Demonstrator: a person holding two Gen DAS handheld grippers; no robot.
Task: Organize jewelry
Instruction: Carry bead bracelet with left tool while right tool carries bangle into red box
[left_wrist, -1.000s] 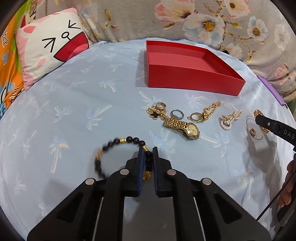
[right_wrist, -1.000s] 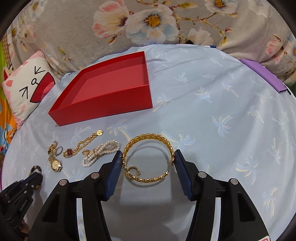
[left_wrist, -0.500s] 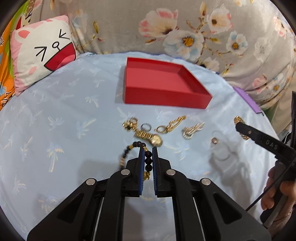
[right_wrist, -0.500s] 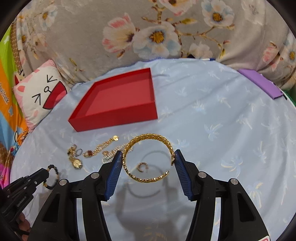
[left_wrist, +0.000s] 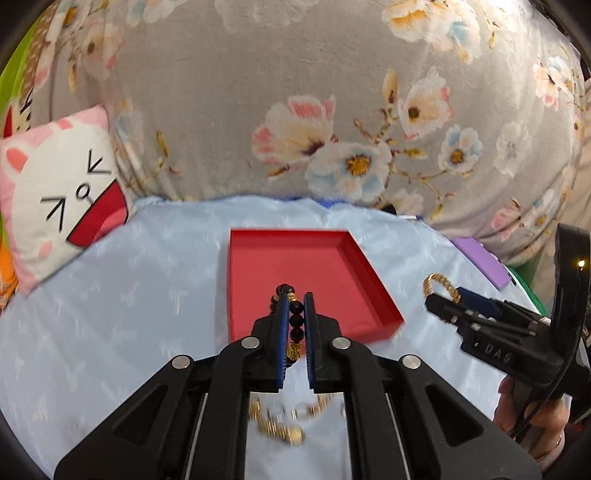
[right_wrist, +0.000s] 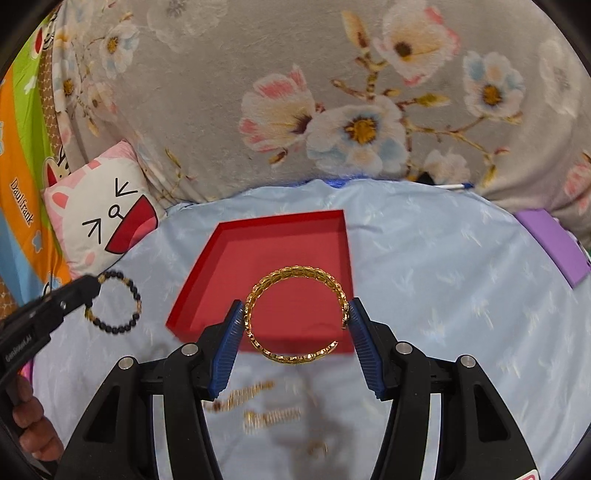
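Gold bangle (right_wrist: 295, 314) sits clamped in the half-open right gripper (right_wrist: 295, 325) above the red tray (right_wrist: 280, 251); left gripper (left_wrist: 294, 321) pinches a beaded bracelet (left_wrist: 293, 317) nearly closed.

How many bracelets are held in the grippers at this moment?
2. The black bead bracelet is pinched in the left gripper; the gold cuff bracelet sits between the fingers of the right gripper. Both are above the red tray.

The box (right_wrist: 273, 258) sits on the sheet (right_wrist: 424, 258). The pillow (right_wrist: 99, 218) lies at its ten o'clock. Loose jewelry (right_wrist: 255, 406) lies at six o'clock.
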